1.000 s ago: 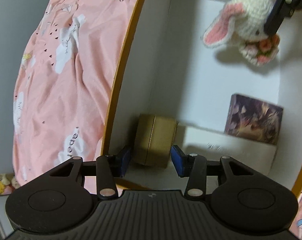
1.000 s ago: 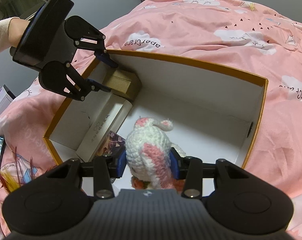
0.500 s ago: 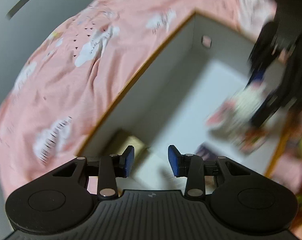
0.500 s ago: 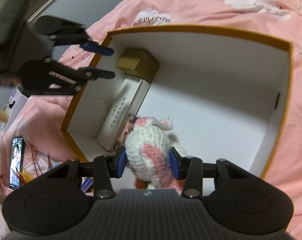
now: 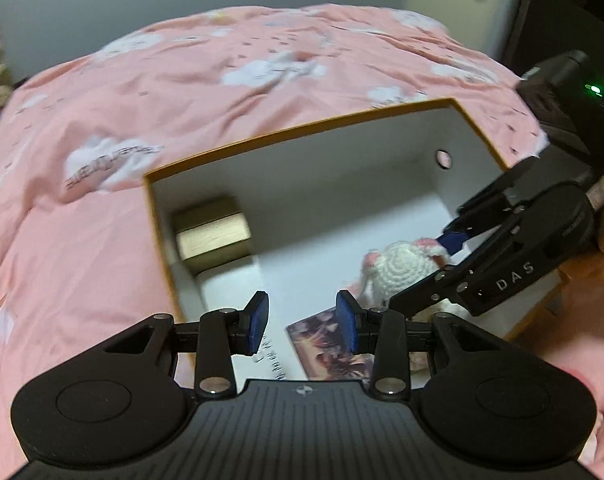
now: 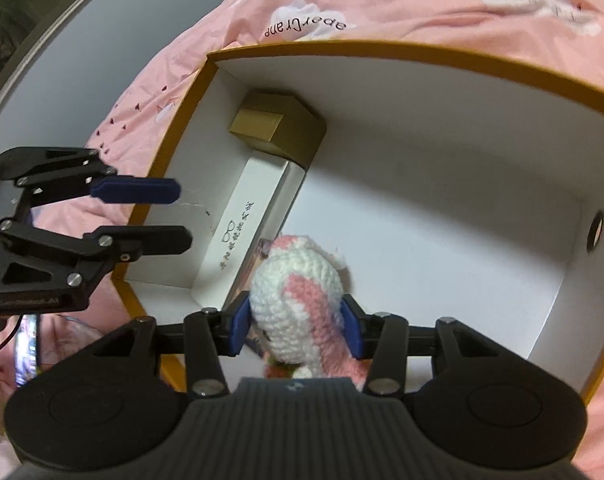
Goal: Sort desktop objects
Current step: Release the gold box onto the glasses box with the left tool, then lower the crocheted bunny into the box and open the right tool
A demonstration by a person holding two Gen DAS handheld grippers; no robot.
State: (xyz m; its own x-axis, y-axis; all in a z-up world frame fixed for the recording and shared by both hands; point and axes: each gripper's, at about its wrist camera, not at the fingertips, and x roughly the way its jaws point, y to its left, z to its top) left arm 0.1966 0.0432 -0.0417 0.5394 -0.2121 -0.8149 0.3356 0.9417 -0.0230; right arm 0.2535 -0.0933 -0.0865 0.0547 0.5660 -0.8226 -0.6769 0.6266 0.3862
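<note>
Inside the box (image 6: 442,200), the crocheted bunny (image 6: 298,304) is pinched by the right gripper (image 6: 296,326), its face hidden; at 9 o'clock, the left gripper (image 6: 158,216) is held spread, empty.

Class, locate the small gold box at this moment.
The gold box sits inside the orange-rimmed box, in its far-left corner in the right wrist view, touching the end of the long white box.

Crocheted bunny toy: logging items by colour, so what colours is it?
White with pink patches; the crocheted bunny toy shows best in the right wrist view.
</note>
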